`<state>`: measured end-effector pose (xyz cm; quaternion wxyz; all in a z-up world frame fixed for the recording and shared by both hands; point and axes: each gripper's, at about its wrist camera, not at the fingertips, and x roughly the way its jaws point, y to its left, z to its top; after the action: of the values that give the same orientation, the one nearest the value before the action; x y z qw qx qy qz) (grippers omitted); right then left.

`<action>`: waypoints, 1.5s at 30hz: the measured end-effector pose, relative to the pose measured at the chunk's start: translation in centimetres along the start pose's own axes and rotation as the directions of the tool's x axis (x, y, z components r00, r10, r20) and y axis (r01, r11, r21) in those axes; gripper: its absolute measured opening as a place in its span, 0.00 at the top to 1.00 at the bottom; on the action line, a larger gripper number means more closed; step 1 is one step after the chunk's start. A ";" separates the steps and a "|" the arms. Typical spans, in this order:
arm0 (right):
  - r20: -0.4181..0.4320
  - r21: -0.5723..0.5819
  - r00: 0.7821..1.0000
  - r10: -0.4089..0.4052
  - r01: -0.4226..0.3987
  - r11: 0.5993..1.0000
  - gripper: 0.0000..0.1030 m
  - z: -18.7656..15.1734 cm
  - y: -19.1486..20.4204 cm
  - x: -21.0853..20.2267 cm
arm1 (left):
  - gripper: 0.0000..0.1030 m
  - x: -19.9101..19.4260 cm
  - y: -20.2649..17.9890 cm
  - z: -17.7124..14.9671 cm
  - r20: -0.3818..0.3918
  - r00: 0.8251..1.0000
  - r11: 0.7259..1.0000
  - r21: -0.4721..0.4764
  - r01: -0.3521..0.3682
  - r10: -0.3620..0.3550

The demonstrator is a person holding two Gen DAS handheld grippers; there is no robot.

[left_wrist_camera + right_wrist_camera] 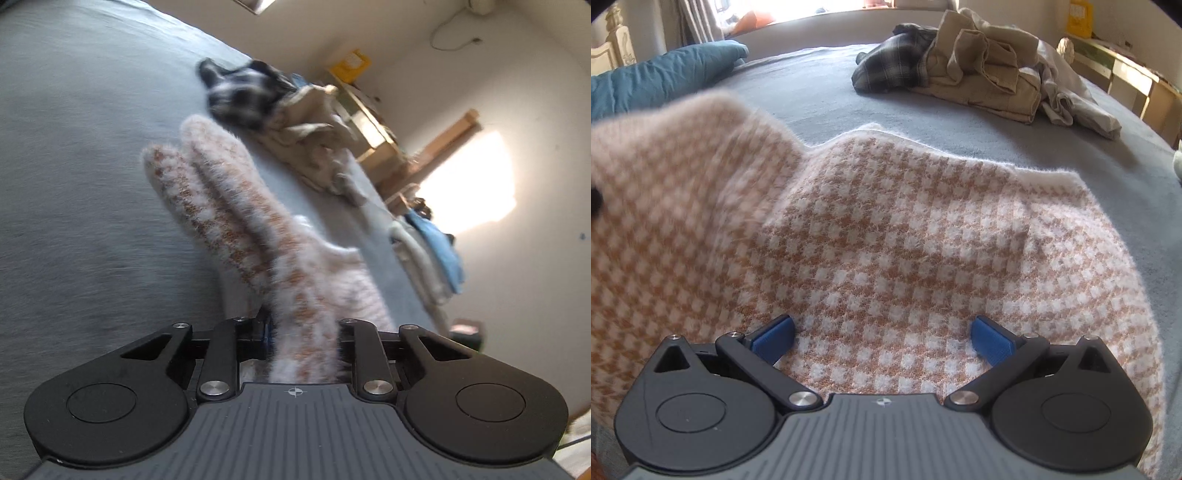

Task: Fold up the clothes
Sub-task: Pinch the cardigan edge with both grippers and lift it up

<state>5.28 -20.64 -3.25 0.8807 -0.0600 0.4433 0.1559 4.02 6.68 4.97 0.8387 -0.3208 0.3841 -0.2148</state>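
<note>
The left tongs [303, 343] clamp a fold of the fuzzy checked sweater [886, 240], hiding their pads. The right tongs [882, 338] gape wide above it, gripping nothing. The sweater's near edge is cut off.

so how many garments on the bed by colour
orange-and-white check: 1, the sweater
dark plaid: 1, the shirt
beige or tan: at least 1, a crumpled heap; it may hold more pieces
total: at least 3
</note>
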 end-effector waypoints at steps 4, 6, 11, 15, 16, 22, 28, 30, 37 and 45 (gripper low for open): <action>0.034 -0.045 0.999 -0.002 0.003 0.999 0.00 -0.4 0.4 0.0 | 0.80 1.6 -2.2 1.3 -0.047 0.998 0.999 -0.018 0.028 -0.029; 0.048 -0.068 0.999 0.001 0.002 0.998 0.00 -0.5 0.6 0.1 | 0.80 2.6 -3.2 2.0 -0.079 0.996 0.999 -0.026 0.036 -0.038; 0.086 -0.138 0.996 0.016 -0.004 0.990 0.00 -0.8 0.7 -0.3 | 0.80 4.5 -4.6 3.9 -0.160 0.986 0.996 -0.080 0.025 -0.038; 0.101 -0.175 0.994 0.035 -0.017 0.984 0.00 -1.5 0.0 -1.0 | 0.80 4.6 -4.3 4.9 -0.182 0.983 0.990 -0.140 0.008 -0.034; 0.096 -0.155 0.994 0.045 -0.030 0.987 0.00 -1.8 -0.4 -1.0 | 0.80 4.6 -4.0 5.0 -0.183 0.983 0.987 -0.163 0.005 -0.036; 0.101 -0.083 0.992 0.081 -0.073 0.994 0.00 -2.9 -2.0 -1.4 | 0.80 7.3 -5.4 5.5 -0.233 0.970 0.973 -0.228 0.019 -0.074; 0.100 -0.053 0.989 0.107 -0.102 0.993 0.00 -2.8 -4.0 -1.5 | 0.74 15.2 -8.7 5.4 -0.351 0.925 0.973 -0.219 0.072 -0.147; 0.113 -0.035 0.987 0.110 -0.107 0.994 0.00 -3.5 -4.7 -1.7 | 0.69 18.5 -7.4 4.7 -0.395 0.897 0.952 -0.295 0.081 -0.199; 0.198 -0.087 0.973 0.116 -0.100 0.991 0.00 -5.4 -4.7 -1.8 | 0.51 22.6 -2.4 2.6 -0.321 0.872 0.839 -0.518 0.166 -0.370; 0.232 -0.248 0.971 0.058 0.001 0.969 0.00 -6.2 -5.0 -5.9 | 0.48 22.2 -2.9 2.4 -0.319 0.845 0.847 -0.468 0.254 -0.429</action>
<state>-1.10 -28.17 -2.43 0.9108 -0.1431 0.3128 0.2283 19.18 -7.98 -3.01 0.5993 -0.5003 0.5233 -0.3417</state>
